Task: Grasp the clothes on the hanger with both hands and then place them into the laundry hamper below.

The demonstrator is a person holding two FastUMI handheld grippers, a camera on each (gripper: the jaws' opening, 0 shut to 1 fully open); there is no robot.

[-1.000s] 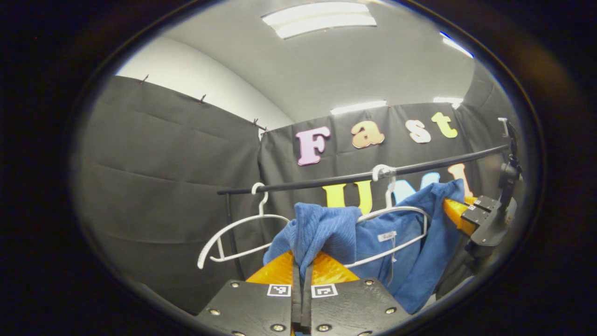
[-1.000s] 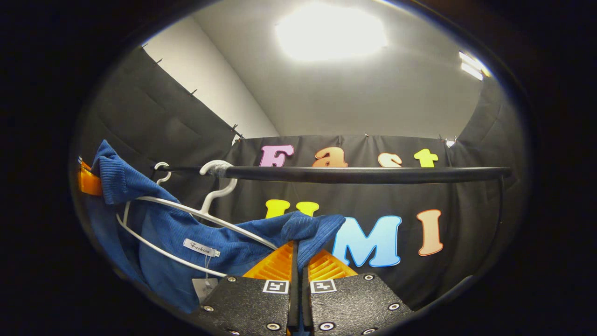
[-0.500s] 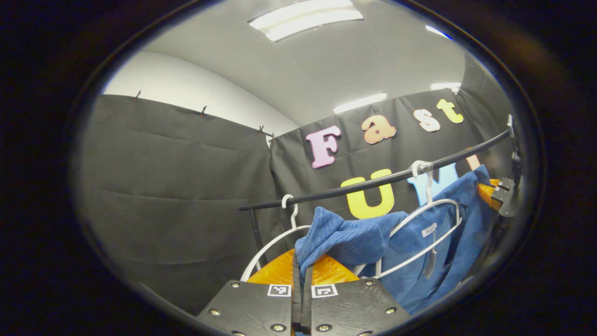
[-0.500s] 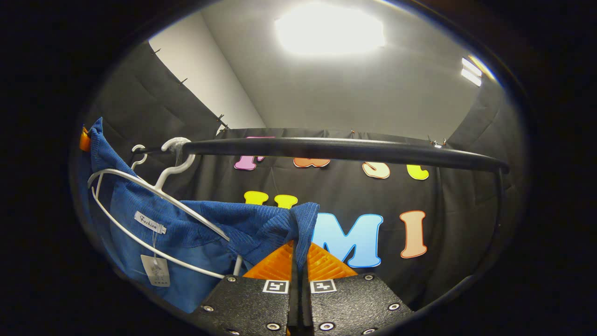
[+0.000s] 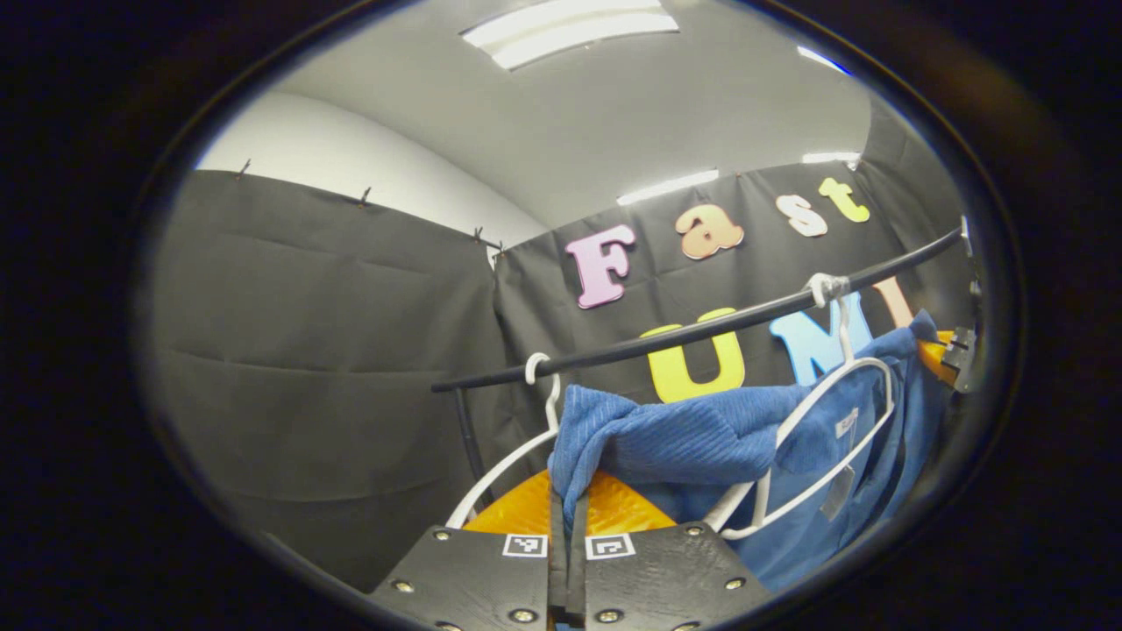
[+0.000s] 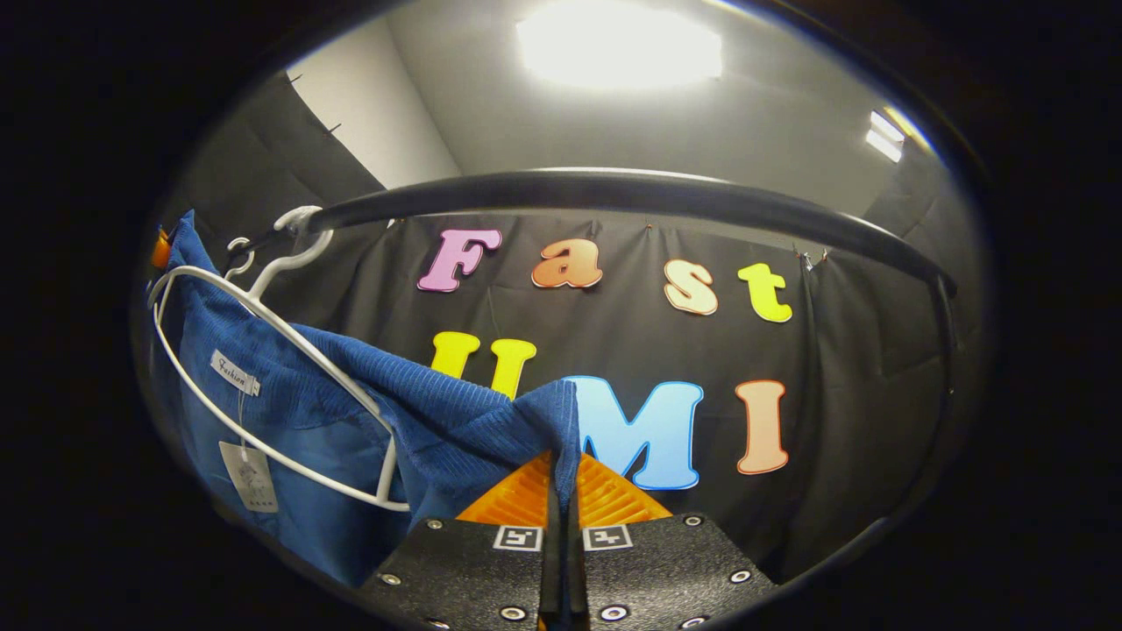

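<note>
Two tongs are clamped on one blue top (image 5: 701, 438). At the bottom middle of the left gripper view, the left tongs (image 5: 568, 504) are pressed together on a bunched corner of the cloth. At the bottom middle of the right gripper view, the right tongs (image 6: 565, 478) are pressed together on another corner of it. The right tongs can also be seen at the far right edge of the left gripper view.

The top is stretched between the two tongs, and part of it is draped over a white hanger (image 6: 272, 394) at the left of the right gripper view. That hanger is hooked on a black rail (image 6: 614, 188) across the upper part of the frame. A second white hanger (image 5: 517, 438), bare, is hooked on the same rail in the lower middle of the left gripper view. The hamper cannot be made out.

The cloth looks soft, ribbed and light, so it is likely to sag and fold. It could snag on the hanger wire. A corner pinch seems enough, but a thicker bunch would probably slip less.
</note>
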